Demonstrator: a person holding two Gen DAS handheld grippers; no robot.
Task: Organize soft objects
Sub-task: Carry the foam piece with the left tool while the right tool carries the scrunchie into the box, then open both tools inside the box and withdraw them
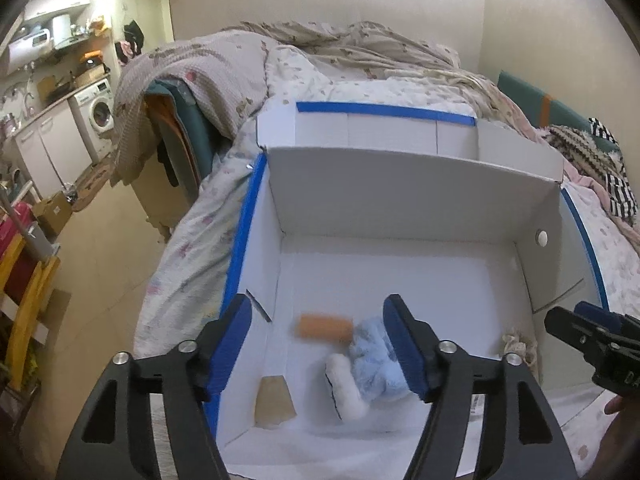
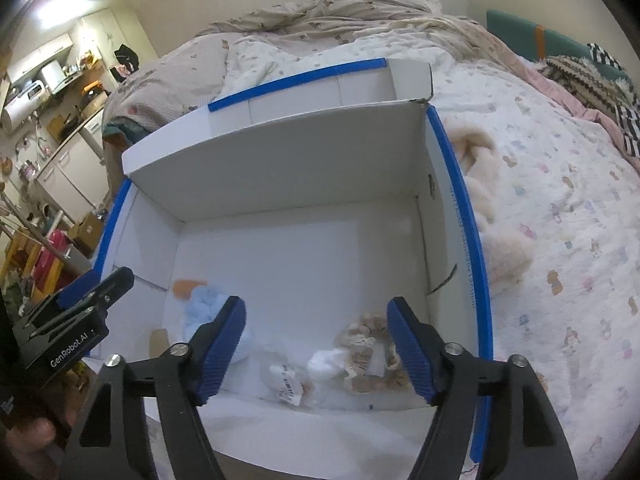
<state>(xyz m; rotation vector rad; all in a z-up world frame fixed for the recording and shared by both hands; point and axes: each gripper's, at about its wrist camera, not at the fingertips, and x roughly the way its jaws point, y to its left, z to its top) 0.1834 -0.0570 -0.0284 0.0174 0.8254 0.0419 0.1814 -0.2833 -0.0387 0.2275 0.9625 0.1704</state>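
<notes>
A white cardboard box with blue-taped rims (image 1: 400, 184) (image 2: 280, 168) stands open on the bed. Inside lies a light blue plush toy (image 1: 372, 364) (image 2: 208, 304) with an orange part (image 1: 324, 326) and a white foot (image 1: 348, 388). A beige and white plush toy with a tag (image 2: 368, 356) lies in the box's near right corner; a bit of it shows in the left wrist view (image 1: 516, 344). My left gripper (image 1: 320, 348) is open and empty above the blue toy. My right gripper (image 2: 316, 344) is open and empty above the beige toy.
A cream fluffy plush (image 2: 492, 216) lies on the bed just outside the box's right wall. Rumpled blankets (image 1: 320, 52) cover the bed's far end. A striped cloth (image 2: 600, 76) lies at the far right. A kitchen with a washing machine (image 1: 98, 112) is at the left.
</notes>
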